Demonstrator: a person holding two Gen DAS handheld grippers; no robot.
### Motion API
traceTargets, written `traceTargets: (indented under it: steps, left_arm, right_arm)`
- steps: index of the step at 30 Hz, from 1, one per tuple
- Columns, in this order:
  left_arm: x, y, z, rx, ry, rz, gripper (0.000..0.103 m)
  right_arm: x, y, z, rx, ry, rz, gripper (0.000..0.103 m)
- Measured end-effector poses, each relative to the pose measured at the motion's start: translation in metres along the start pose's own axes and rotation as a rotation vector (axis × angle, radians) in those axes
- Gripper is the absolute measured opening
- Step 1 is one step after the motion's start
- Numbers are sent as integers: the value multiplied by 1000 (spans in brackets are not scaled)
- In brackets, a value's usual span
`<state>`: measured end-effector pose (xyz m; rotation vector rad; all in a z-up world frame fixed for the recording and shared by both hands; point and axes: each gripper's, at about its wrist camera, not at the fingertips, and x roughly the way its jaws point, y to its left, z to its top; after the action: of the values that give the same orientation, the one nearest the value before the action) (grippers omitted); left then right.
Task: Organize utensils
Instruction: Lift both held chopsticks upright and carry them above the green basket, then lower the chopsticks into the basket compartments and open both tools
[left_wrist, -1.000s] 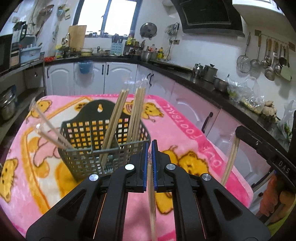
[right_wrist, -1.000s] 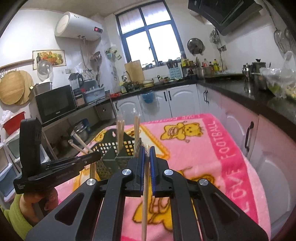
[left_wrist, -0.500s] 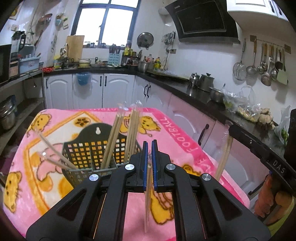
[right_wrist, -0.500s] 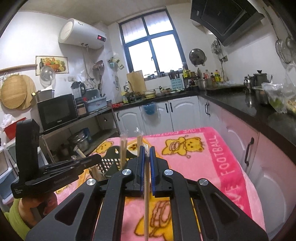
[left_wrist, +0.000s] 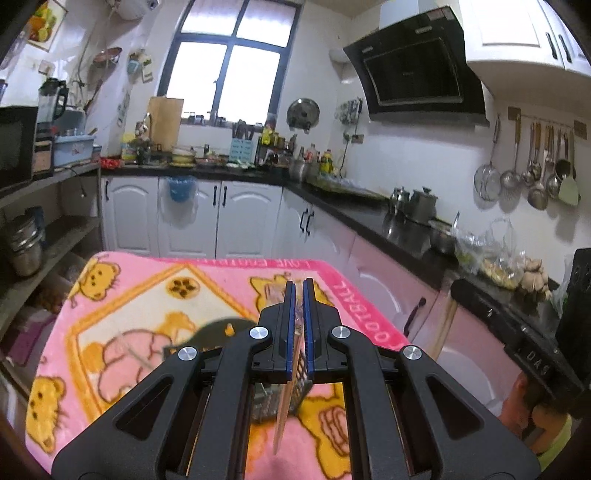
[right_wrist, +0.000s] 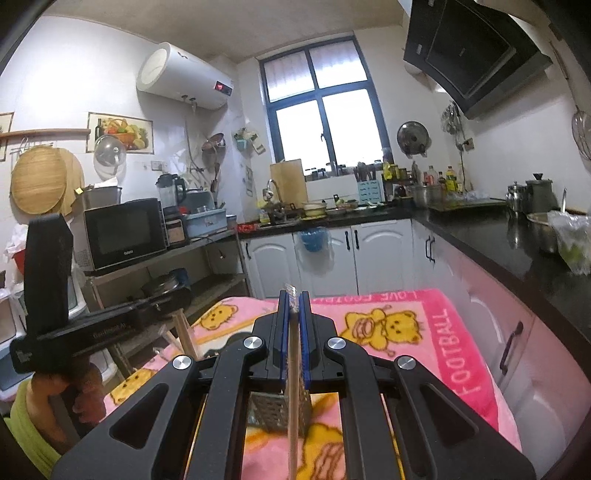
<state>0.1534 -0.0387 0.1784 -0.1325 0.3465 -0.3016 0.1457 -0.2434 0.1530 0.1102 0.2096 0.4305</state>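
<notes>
a thin pale wooden chopstick in a clear wrapper (left_wrist: 286, 410) hangs at the lower centre of the left view, pinched by the left hand-held gripper (left_wrist: 299, 314). a second wrapped wooden chopstick (right_wrist: 293, 398) is pinched likewise by the right hand-held gripper (right_wrist: 294, 321). below both, partly hidden, the grey perforated plastic utensil basket (right_wrist: 273, 413) stands on the tabletop's pink cartoon-bear blanket (right_wrist: 436, 332). neither stick is in the basket yet, so i judge two drops remain; what the basket holds cannot be seen.
</notes>
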Motion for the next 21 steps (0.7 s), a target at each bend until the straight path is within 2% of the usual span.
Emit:
traceTargets:
  steps: [13, 21]
  left_arm:
    - [-2, 2, 42, 34, -91, 22, 2]
    - [10, 7, 55, 44, -108, 55, 2]
  right_arm:
    - [23, 15, 35, -28, -59, 23, 6]
    - [40, 28, 56, -58, -102, 49, 6]
